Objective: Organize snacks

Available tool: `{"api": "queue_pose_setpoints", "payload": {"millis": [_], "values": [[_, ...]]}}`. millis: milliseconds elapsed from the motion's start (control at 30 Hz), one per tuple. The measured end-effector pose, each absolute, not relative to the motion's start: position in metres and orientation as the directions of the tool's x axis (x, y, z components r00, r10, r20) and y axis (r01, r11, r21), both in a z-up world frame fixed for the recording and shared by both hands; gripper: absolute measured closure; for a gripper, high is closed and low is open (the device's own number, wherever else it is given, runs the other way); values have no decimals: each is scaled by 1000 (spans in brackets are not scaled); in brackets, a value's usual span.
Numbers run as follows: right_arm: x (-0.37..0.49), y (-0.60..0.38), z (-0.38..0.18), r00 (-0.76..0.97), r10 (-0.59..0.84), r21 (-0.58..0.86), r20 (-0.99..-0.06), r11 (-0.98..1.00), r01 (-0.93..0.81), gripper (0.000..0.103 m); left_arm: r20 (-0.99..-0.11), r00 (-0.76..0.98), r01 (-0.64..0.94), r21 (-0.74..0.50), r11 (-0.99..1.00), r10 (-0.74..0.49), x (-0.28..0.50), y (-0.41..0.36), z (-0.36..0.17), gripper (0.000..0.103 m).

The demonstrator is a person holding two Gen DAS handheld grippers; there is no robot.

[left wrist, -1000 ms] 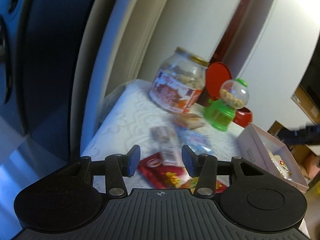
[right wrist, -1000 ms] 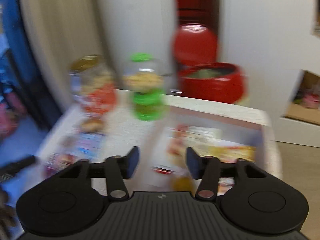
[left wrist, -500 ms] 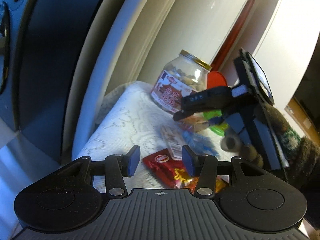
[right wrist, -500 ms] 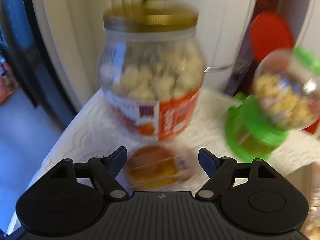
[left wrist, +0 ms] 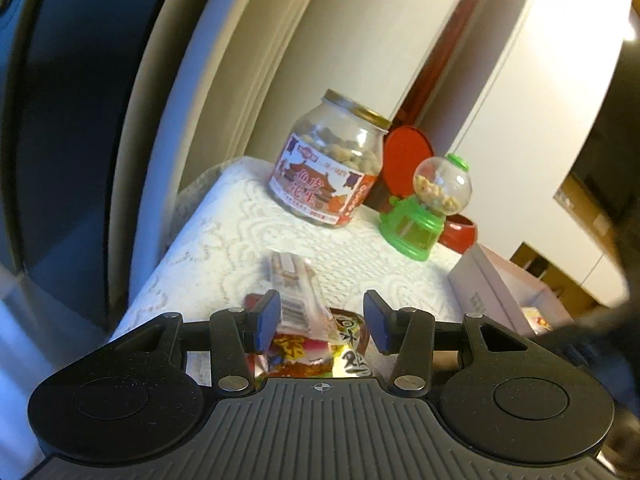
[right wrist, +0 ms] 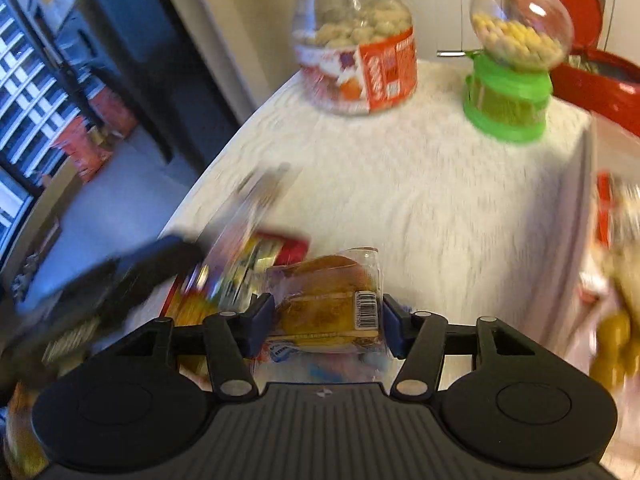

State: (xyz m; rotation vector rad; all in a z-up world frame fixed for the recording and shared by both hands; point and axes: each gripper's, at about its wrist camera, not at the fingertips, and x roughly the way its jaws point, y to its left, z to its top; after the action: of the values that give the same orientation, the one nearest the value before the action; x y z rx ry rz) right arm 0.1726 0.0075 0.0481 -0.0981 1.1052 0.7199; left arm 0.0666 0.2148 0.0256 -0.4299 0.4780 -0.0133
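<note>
White lace cloth over a small table, snacks scattered on it, a pale box at its right edge.

Nearest, the right gripper (right wrist: 326,326) has just been closing, and both pads now pinch a clear-wrapped golden pastry (right wrist: 328,292), probably bound for the pink box (left wrist: 496,288) where sorted packets already lie. Beside it, the left gripper (left wrist: 320,322) hangs half-spread and empty over a striped wafer packet (left wrist: 296,292) and a red packet (left wrist: 304,354), seemingly lined up for the next pick. Farther back stand a peanut jar (left wrist: 332,164) and a green candy dispenser (left wrist: 424,208), apart from the loose packets.
</note>
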Motion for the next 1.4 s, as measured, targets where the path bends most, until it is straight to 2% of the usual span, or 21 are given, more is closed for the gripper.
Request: {"api": "queue_pose_setpoints", "payload": {"millis": [133, 267, 300, 367, 433, 567, 633, 700, 833, 900, 1000, 1067, 1167, 1267, 1333, 1400], "values": [[137, -27, 48, 235, 499, 288, -834, 758, -586, 51, -426, 901, -84, -357, 930, -82, 76, 213, 39, 52], [108, -68, 48, 367, 428, 138, -826, 784, -606, 52, -554, 832, -136, -247, 959, -24, 120, 212, 35, 52], [102, -77, 50, 419, 400, 76, -815, 790, -608, 59, -582, 813, -146, -216, 965, -8, 131, 208, 32, 52], [95, -93, 51, 505, 355, -29, -787, 796, -604, 59, -634, 774, -156, -162, 974, 19, 147, 202, 24, 52], [92, -114, 52, 559, 322, -75, -764, 816, -573, 60, -661, 749, -165, -136, 977, 35, 156, 198, 17, 52], [85, -155, 52, 605, 307, -85, -735, 843, -531, 59, -633, 773, -135, -97, 986, 43, 148, 187, 19, 60], [79, -172, 54, 636, 302, -95, -710, 854, -512, 52, -601, 799, -101, -117, 988, 10, 136, 183, 25, 74], [77, -181, 54, 673, 282, -113, -684, 870, -479, 46, -566, 824, -63, -123, 990, -18, 118, 177, 33, 82], [71, -195, 64, 751, 227, -142, -620, 909, -393, 43, -521, 849, 16, -149, 989, -92, 78, 163, 49, 84], [69, -196, 69, 803, 148, -198, -578, 929, -314, 43, -517, 845, 51, -178, 983, -137, 62, 156, 54, 84], [80, -196, 72, 866, -129, -320, -483, 947, -38, 43, -507, 840, 97, -209, 973, -192, 38, 145, 60, 84], [82, -208, 77, 876, -222, -288, -428, 952, 100, 43, -498, 837, 127, -225, 966, -226, 22, 137, 63, 84], [63, -223, 77, 877, -165, -177, -452, 980, 93, 43, -498, 822, 169, -249, 954, -276, 5, 126, 62, 84], [32, -215, 62, 892, -146, -225, -429, 973, 51, 43, -507, 799, 208, -272, 939, -324, -4, 115, 57, 84], [23, -206, 49, 879, -78, -216, -471, 976, -29, 43, -511, 788, 229, -275, 934, -344, -6, 108, 53, 83], [19, -199, 39, 845, 37, -146, -534, 980, -136, 43, -523, 782, 226, -267, 937, -338, -4, 103, 49, 83]]}}
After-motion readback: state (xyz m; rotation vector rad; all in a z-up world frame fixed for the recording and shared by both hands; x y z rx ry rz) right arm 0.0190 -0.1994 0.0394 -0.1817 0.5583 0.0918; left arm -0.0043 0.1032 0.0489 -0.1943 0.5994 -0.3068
